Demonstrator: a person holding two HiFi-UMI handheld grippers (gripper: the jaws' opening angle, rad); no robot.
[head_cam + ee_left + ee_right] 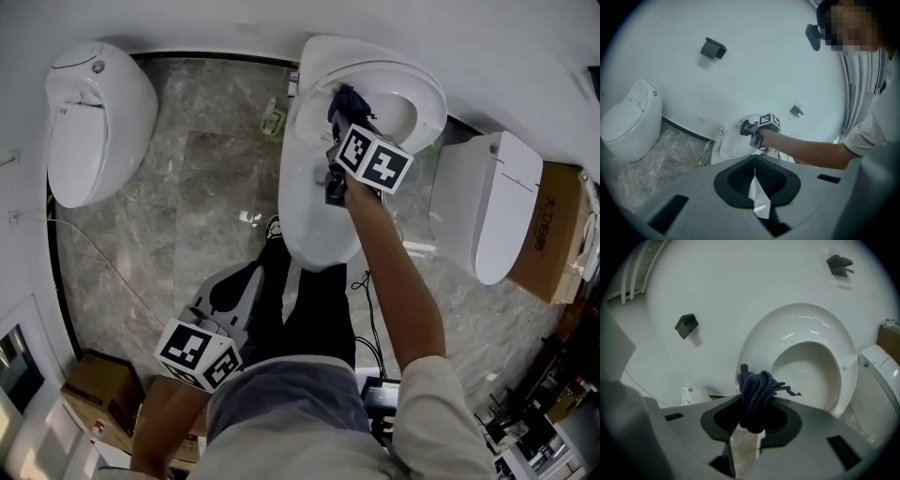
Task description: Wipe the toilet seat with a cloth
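Gripping bunched dark-blue cloth [759,389], right gripper [752,401] fingers above white toilet seat [846,359]; left gripper [753,157] fingers closed, seemingly empty.

Grey marble floor [197,187]; closed toilet [94,122] left; cardboard box [555,234] right

We are looking steeply down overhead, right gripper view facing the toilet seat [787,319] closely, left farther back, all sharing it.

Grey marble floor [187,187], white wall [234,23], spare toilet L [94,122], another toilet R [487,206], cardboard boxes [94,386].
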